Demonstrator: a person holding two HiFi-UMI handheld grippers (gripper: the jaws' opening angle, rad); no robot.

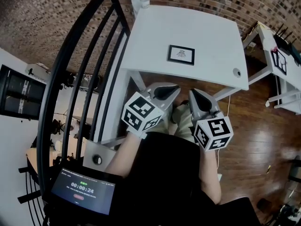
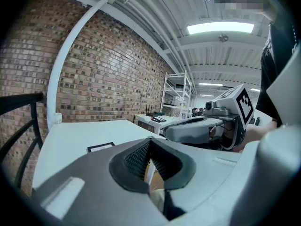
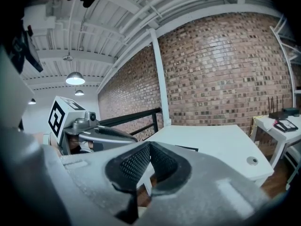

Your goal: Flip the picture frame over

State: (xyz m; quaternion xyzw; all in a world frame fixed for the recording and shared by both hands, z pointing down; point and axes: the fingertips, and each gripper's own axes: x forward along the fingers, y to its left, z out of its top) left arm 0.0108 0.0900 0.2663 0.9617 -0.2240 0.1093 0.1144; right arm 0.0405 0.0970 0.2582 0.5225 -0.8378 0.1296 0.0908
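1. Head view shows me the picture frame (image 1: 181, 54) lying flat near the middle of the white table (image 1: 207, 27). It is picture side up, with a black border, a pale mat and a small dark design inside.
2. My left tool (image 1: 165, 92) and right tool (image 1: 200, 98) hang side by side short of the table's near edge, well apart from the frame.
3. In the left gripper view and the right gripper view, each tool's jaws are together with nothing between them.
4. I can't settle the progress. A face-up frame with both tools clear fits a frame yet to be turned face down. It equally fits one that lay on its face and now shows its picture.
5. The tablet (image 1: 82, 189) at lower left shows a timer reading 00:00:24, and the lines beneath it are too small to read. So is the design in the frame. The marker cubes (image 1: 141, 113) carry only black-and-white square patterns, no words.
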